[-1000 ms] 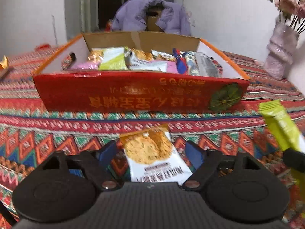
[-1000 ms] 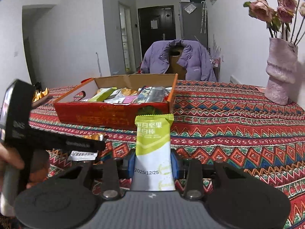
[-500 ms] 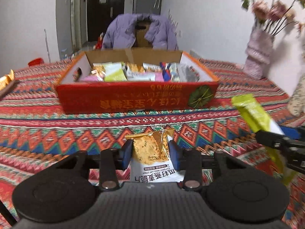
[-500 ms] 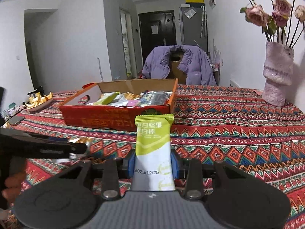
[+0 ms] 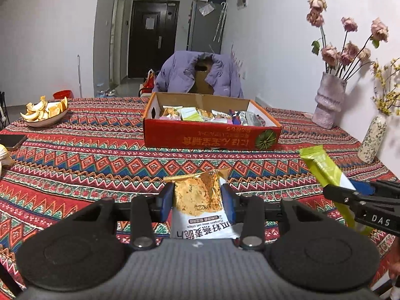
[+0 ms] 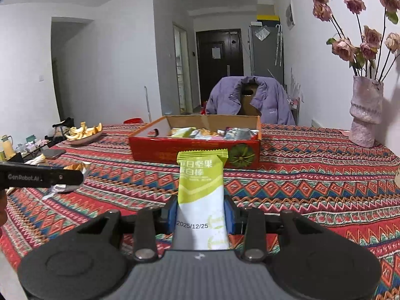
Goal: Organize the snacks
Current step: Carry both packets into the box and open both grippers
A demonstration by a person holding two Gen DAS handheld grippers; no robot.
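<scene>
Left hand-held gripper [image 5: 197, 201]: jaws closed in tight w/ blue pads pinching both sides of an oat-crisp packet [image 5: 198, 206], gold top w/ biscuit print, white lower half. Packet sticks up and fwd between the fingers, clear of the table [image 5: 75, 155]. Log motion: jaws have just been closing, packet between them.

Right hand-held gripper [image 6: 201, 216]: jaws partly closed, pads pressed on a green-and-white nut bar [image 6: 201, 200], date print on white end. Bar stands upright between the fingers, top edge crimped. Same bar seen from left wrist view off to the right of the left gripper, tilted, held by black fingers.

Red cardboard box [image 5: 212, 135] sits on the table straight ahead of both grippers, well apart from them, open top, hand-hole in left wall. Inside: mixed snack packets [image 5: 207, 115], pile too jumbled to sort by kind.

Table covered w/ red zigzag cloth. Ahead-left of the left gripper: bowl of orange peel [image 5: 45, 112], and a dark phone [image 5: 11, 140] nearer in. Ahead-right: pink vase [image 5: 327, 105] w/ dried roses, and a small speckled vase [image 5: 372, 137] closer. Beyond the box: chair w/ purple jacket [image 5: 200, 72] draped over it.

In right wrist view the left gripper shows at far left edge, its packet partly hidden behind the finger.
</scene>
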